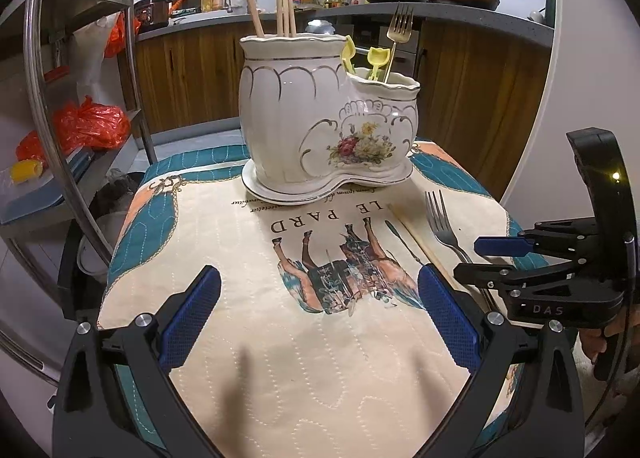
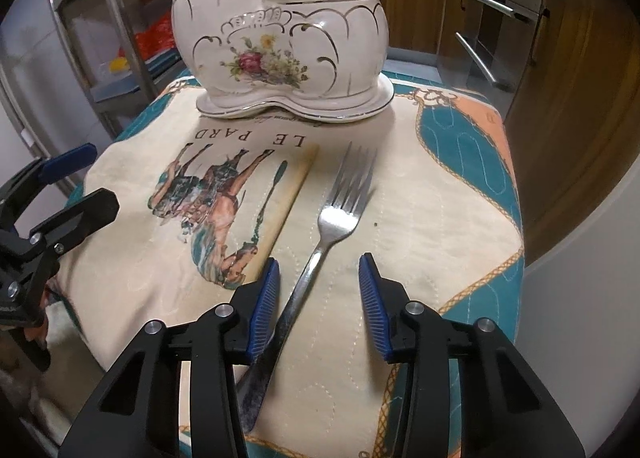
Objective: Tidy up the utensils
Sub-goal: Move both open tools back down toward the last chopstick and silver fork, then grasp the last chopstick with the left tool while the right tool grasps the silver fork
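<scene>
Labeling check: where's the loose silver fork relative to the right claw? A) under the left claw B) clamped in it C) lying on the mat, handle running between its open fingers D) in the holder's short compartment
C: the silver fork lies flat on the mat, its handle passing between the open fingers of the right claw, nearer the left finger; contact unclear.

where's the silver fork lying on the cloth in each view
Left wrist view: silver fork lies at right on the cloth, tines toward the holder, beside a chopstick.
Right wrist view: centre, handle running between the open right gripper fingers.
Shared landmark: the white floral utensil holder.
</scene>
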The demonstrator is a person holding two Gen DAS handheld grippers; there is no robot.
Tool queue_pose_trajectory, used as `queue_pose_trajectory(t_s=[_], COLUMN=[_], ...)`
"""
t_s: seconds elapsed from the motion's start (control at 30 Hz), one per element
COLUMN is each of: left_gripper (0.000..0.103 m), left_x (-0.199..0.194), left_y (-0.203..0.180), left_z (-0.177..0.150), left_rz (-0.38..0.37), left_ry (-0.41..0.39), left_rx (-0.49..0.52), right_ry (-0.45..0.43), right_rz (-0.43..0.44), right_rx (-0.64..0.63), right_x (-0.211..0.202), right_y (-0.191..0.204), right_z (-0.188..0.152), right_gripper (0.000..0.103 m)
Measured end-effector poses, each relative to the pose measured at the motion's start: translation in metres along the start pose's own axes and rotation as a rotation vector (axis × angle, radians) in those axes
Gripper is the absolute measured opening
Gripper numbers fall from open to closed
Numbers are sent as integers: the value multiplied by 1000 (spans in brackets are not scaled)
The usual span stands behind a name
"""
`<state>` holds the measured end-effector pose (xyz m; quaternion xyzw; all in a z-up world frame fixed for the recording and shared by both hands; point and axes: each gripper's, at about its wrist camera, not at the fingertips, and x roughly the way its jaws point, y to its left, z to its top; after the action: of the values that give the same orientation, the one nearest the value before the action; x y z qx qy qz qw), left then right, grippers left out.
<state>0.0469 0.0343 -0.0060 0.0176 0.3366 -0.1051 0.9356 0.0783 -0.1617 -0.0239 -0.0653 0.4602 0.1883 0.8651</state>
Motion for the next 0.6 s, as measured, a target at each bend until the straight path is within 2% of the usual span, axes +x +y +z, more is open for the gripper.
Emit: queue_pose_trajectory(t_s=[0.13,0.3,0.47,0.6], left_gripper=[97,97,97,96], left_x=[1,3,9,17], left_y=[0,-2,-14,-33], left_z=[-1,0,1,2], left_rz=[0,-8,-33,-69], left_ry=[4,12,29,64], left_rx=[-2,-3,12,29], right_ry=[-13,-15,-21,-30], right_rz=[-19,4,31,34], right_rx=[-22,-9,39,64], right_x=[2,1,-1,-5], right_y=[3,-4,-20,-33], right_z=[0,0,-1,-4], right_gripper=[40,15,7,6])
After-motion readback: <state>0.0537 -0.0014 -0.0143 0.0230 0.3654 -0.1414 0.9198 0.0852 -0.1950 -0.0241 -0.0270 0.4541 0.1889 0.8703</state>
